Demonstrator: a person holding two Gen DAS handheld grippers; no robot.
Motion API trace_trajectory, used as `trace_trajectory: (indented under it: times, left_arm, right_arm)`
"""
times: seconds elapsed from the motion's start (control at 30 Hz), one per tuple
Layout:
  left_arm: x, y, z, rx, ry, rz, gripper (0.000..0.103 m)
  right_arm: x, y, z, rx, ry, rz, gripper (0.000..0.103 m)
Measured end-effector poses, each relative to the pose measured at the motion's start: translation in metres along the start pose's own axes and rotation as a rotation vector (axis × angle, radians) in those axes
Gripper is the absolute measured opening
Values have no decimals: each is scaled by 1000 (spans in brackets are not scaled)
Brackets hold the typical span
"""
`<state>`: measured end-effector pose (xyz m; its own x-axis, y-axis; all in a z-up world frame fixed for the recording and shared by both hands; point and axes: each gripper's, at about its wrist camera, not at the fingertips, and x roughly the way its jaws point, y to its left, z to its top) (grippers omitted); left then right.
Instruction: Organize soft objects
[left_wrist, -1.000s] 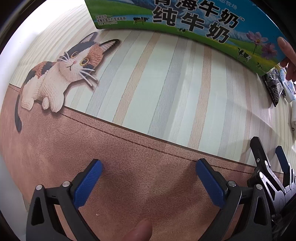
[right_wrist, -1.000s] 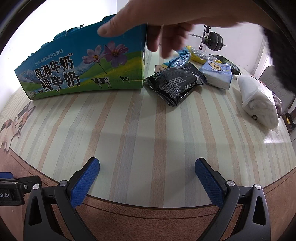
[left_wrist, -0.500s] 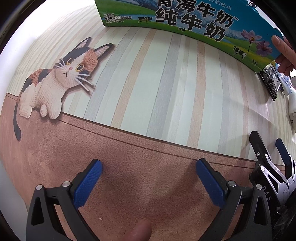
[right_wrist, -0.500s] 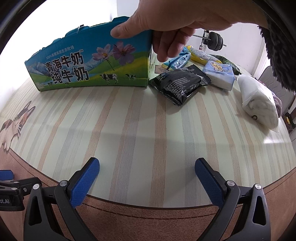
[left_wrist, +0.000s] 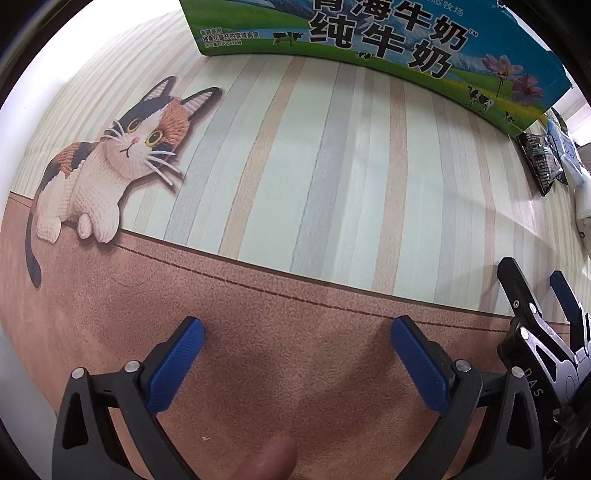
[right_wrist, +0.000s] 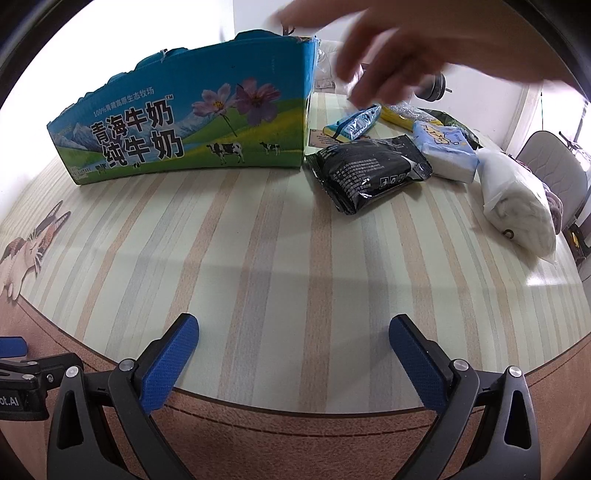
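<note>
- Both tongs stand spread with nothing between their blue ribbed pads: the left gripper (left_wrist: 297, 363) sits low over the brown suede-look border of the table mat (left_wrist: 332, 177), and the right gripper (right_wrist: 293, 356) sits over the mat's striped field, just inside that border.
- Between the right gripper and the milk carton box (right_wrist: 184, 125) lies a wide bare stretch of striped mat; the box stands at the far side, its top edge torn open and ragged.
- One printed calico cat (left_wrist: 110, 158) sits on the mat, left of the box and nearer the grippers, resting on the curved border line.
- Right of the box, touching its corner, lies one glossy black packet (right_wrist: 369, 171).
- Beyond that packet lie one blue-and-yellow pouch (right_wrist: 354, 123) and one yellow item, partly hidden.
- Further right of the box come one soft tissue pack (right_wrist: 445, 153) in pale blue and white, then one white bundle in clear plastic (right_wrist: 521, 203) near the table's rounded right edge.
- One bare hand (right_wrist: 399, 55), blurred, hangs above the box's right end and the pouch.
</note>
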<state>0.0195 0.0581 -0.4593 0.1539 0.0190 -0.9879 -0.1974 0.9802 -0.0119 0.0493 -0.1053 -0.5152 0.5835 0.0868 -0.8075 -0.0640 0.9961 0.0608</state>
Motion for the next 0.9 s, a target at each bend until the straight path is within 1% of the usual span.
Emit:
trace_trajectory:
  times: [0.1,0.23,0.27,0.37,0.4,0.47,0.5,0.53,0.57,0.6,0.63,0.73,0.77,0.8,0.83,0.87,0.9]
  left_arm:
    - [2,-2,7,21,28,-3,103]
    - [3,-3,15,-7,40,0,103]
    - [3,-4,17,-13,37,1,103]
    - [3,-8,21,-3,38,12,103]
    - [3,-11,23,9,45,27,103]
    - [-2,-19,27,40,65,89,103]
    - [-9,-24,28,47,59,115,103]
    - [-23,-29,30,56,48,118,103]
    - [-41,-36,32,67,24,110,103]
    - [-64,-45,34,85,-5,108,103]
    - [-90,-57,36,112,-29,124,103]
    - [-185,-94,38,176,-124,114,103]
    - [-219,-107,38,189,-160,100,103]
    - [-253,-117,36,201,-193,65,103]
    - [-286,-128,35,212,-226,47,103]
    - [-317,-138,34,222,-259,42,103]
    - [-346,-146,32,231,-290,28,103]
  right_arm:
    - [0,0,0,0,0,0,103]
    - [0,0,0,0,0,0,103]
    - [0,0,0,-37,-19,-51,103]
    - [0,-1,0,-37,-19,-50,103]
    - [-1,0,0,-36,-20,-49,103]
    - [0,0,2,-41,-19,-44,103]
    - [1,1,5,-81,-3,-16,103]
    - [2,2,9,-138,42,21,103]
    - [1,1,14,-173,109,53,103]
    - [-5,-5,21,-171,141,70,103]
    - [-22,-15,31,-138,143,82,103]
    - [-93,-52,70,-9,114,73,103]
    - [-125,-65,86,31,97,53,103]
    - [-163,-79,103,74,64,41,103]
    - [-203,-93,120,109,23,20,103]
    - [-238,-104,136,138,1,-23,103]
    - [-270,-115,149,164,-24,-37,103]
